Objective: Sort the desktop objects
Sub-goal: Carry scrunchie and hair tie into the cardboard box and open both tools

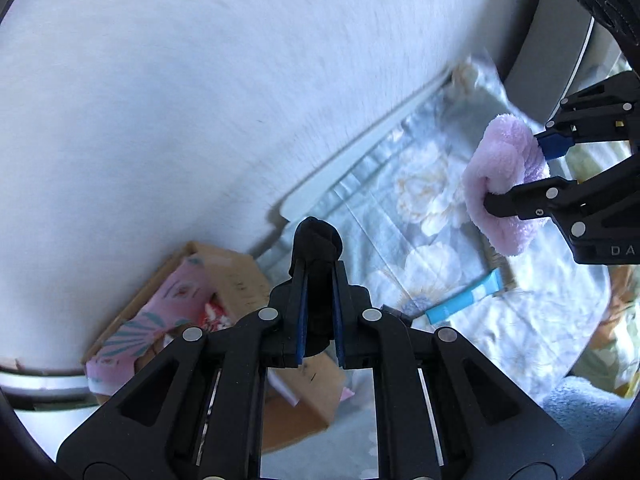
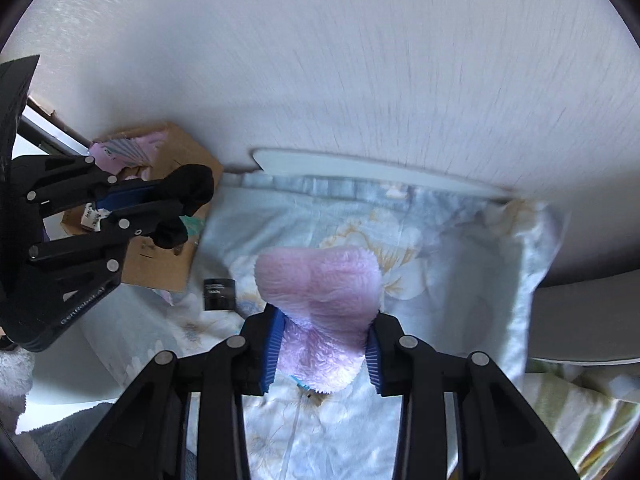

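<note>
My left gripper (image 1: 319, 276) is shut on a black sock (image 1: 317, 240), held in the air over the edge of a cardboard box (image 1: 240, 276); the same gripper (image 2: 168, 208) and black sock (image 2: 192, 188) show at the left of the right wrist view. My right gripper (image 2: 322, 344) is shut on a fluffy pink cloth (image 2: 320, 284), held above a floral blue fabric (image 2: 460, 264). In the left wrist view the right gripper (image 1: 516, 176) and the pink cloth (image 1: 500, 184) are at the right.
The cardboard box (image 2: 160, 256) holds pink patterned fabric (image 1: 160, 312). A small black container (image 2: 218, 294) and a light-blue tube (image 1: 464, 298) lie on the floral fabric (image 1: 400, 216). A white wall stands behind. A white flat strip (image 2: 360, 170) runs along the wall.
</note>
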Tool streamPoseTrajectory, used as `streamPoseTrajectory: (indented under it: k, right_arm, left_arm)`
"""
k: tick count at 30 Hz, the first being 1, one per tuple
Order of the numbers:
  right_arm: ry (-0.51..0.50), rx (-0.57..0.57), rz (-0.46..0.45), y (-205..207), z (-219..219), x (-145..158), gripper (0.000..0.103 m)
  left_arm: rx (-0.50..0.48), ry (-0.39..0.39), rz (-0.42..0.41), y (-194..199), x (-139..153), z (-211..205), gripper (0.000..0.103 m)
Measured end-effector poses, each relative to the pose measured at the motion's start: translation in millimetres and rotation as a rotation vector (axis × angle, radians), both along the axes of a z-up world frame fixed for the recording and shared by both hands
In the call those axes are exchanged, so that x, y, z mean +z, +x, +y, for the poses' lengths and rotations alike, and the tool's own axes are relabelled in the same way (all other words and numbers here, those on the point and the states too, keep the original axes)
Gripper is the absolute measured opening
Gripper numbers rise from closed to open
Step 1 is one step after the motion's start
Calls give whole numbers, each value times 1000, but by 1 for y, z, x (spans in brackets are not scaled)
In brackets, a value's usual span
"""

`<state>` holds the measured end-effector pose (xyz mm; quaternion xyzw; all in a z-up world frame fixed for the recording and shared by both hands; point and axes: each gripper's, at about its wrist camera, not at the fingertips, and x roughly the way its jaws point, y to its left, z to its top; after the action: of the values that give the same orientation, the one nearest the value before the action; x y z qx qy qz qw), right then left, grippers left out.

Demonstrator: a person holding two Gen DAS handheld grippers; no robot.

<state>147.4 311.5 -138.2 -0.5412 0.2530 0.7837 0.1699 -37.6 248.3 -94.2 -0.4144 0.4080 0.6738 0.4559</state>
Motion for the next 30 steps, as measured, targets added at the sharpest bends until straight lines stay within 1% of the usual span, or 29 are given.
streamPoseTrajectory:
  k: [1,3,5,10,13,14,17,20,21,23,27,30]
  right_arm:
    - [9,-2,0,-9,1,12,33]
    - [27,2,-1,-12,-1,27,33]
    - [58,17,-2,-26,-13,48,33]
    - [110,55,22,-61,-34,80,33]
    - [122,86,34,-85,-51,94,33]
    - [129,99,34,-90,-57,99,33]
    - [145,143,32,-118,-73,101,33]
    - [136,184,28,-146,-88,99,33]
    - [136,196,24,-155,-93,98,33]
    - [136,225,15,-170,-106,94,33]
    - [138,278,-14,-204,-123,81,33]
    - [139,301,-38,-224,-131,65,33]
  left_arm:
    - [10,13,-11,-5,2,-3,9]
    - [41,46,-33,-12,18,-14,9]
    - [68,79,-56,-23,29,-24,9]
    - [137,137,-68,-50,45,-55,9]
    - [183,165,-72,-69,48,-76,9]
    - [200,172,-72,-73,43,-80,9]
    - [253,187,-74,-90,44,-103,9]
    - [306,204,-65,-108,47,-126,9]
    - [319,209,-72,-115,54,-135,9]
    - [350,223,-90,-126,52,-150,9]
    - [413,209,-101,-147,34,-175,9]
    - [473,178,-133,-166,9,-192,9]
